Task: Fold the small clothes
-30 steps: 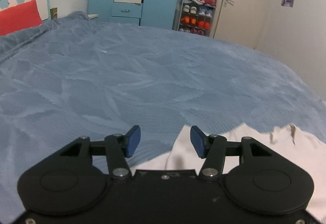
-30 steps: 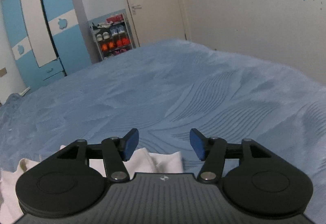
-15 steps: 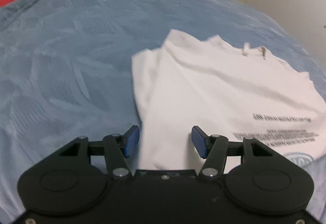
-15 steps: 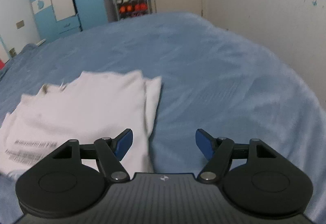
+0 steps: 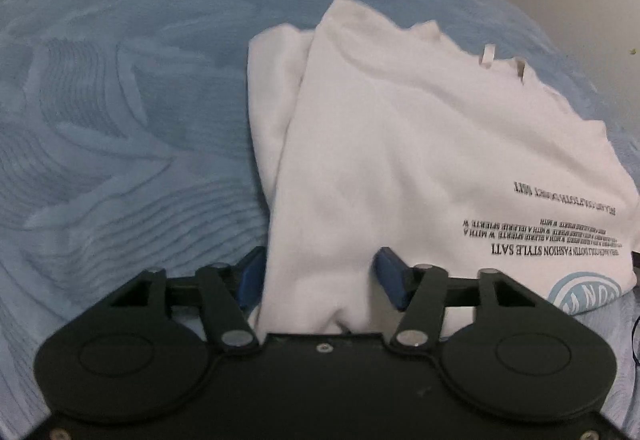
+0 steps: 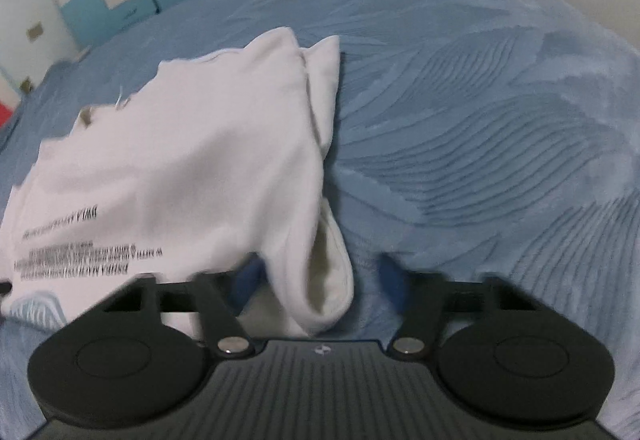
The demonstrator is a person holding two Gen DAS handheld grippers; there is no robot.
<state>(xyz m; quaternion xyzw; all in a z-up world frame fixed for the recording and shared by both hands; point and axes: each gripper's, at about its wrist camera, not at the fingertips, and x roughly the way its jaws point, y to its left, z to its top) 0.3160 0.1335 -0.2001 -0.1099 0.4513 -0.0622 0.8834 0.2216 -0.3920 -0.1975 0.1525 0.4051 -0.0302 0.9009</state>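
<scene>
The white T-shirt (image 5: 400, 143) lies on the blue bedspread (image 5: 120, 99), already doubled on itself, with its sleeves tucked under along each side and its black lettering and pale blue round logo turned toward the cameras. It looks like thin cotton knit: light, limp and quick to crease, so it will likely sag and drape from any pinched point and hold no shape of its own. The textured cover beneath should grip it a little, which may keep the lower layers from sliding but could also drag them into wrinkles. The near corners look like the sensible places to take hold, where the layers stack at the side folds, pinching all the thicknesses together so none is left behind. In the left wrist view the left gripper (image 5: 320, 276) stands with its blue pads spread wide, the near edge of the cloth lying between them, not yet pinched. In the right wrist view the right gripper (image 6: 320, 280) is likewise parted, blurred, with a rolled sleeve opening (image 6: 326, 280) of the shirt in the gap between its fingers, not visibly clamped.
</scene>
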